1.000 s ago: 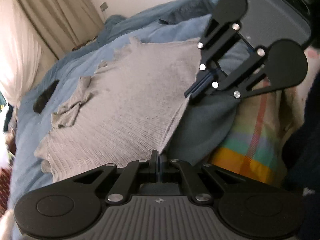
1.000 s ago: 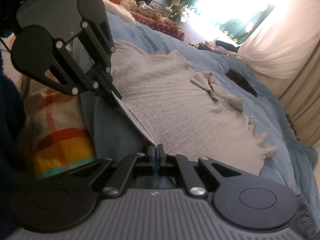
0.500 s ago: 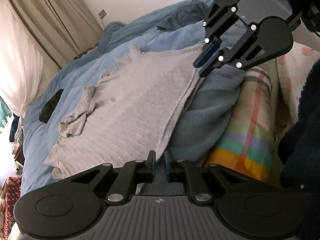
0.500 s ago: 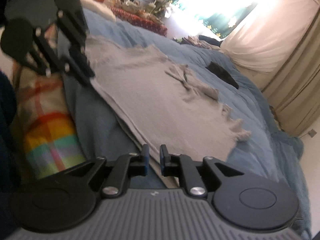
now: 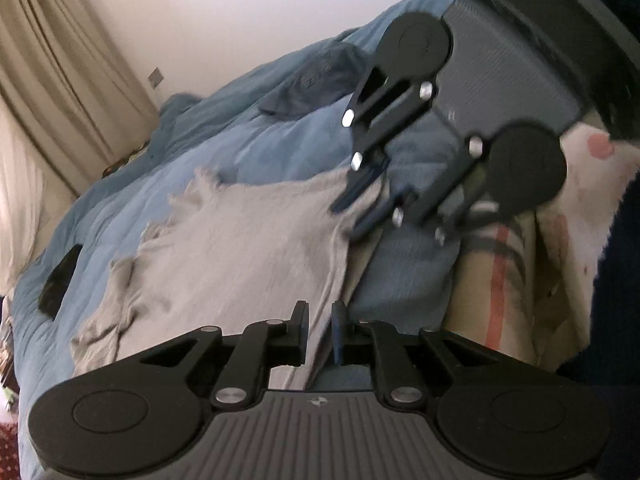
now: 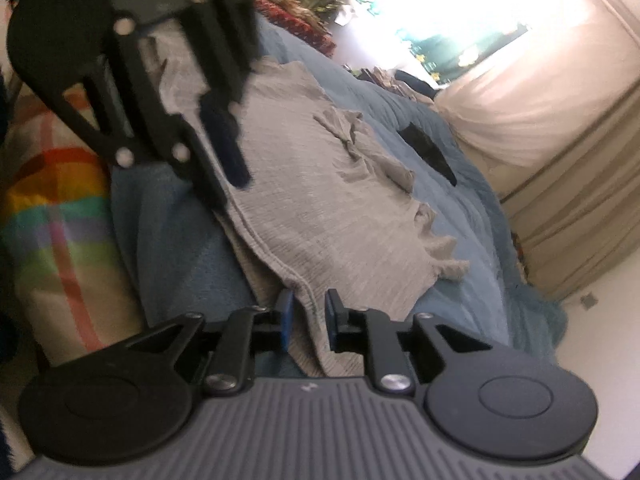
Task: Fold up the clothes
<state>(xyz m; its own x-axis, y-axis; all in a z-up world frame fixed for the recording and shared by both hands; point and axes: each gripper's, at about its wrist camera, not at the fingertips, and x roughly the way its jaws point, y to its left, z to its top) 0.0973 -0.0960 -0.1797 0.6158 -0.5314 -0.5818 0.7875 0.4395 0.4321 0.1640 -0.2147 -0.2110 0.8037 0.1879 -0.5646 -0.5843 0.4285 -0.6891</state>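
Observation:
A grey knitted garment [image 5: 240,248] lies spread flat on a blue bedspread [image 5: 132,196]; it also shows in the right wrist view [image 6: 320,184]. My left gripper [image 5: 320,334] is open, its jaws straddling the garment's near hem. My right gripper [image 6: 307,322] is open too, its jaws on either side of the hem at the other corner. Each gripper shows in the other's view: the right one [image 5: 360,208] and the left one [image 6: 224,172], both open at the garment's edge.
A dark flat object [image 5: 60,280] lies on the bedspread beyond the garment. A rainbow-striped blanket [image 6: 56,208] hangs at the bed's near edge. Curtains [image 6: 560,168] and a bright window stand beyond the bed. A dark blue cloth [image 5: 316,80] lies near the wall.
Both grippers were shut on the garment's hem a second ago and have opened. The hem has dropped onto the bed and lies slack between the jaws.

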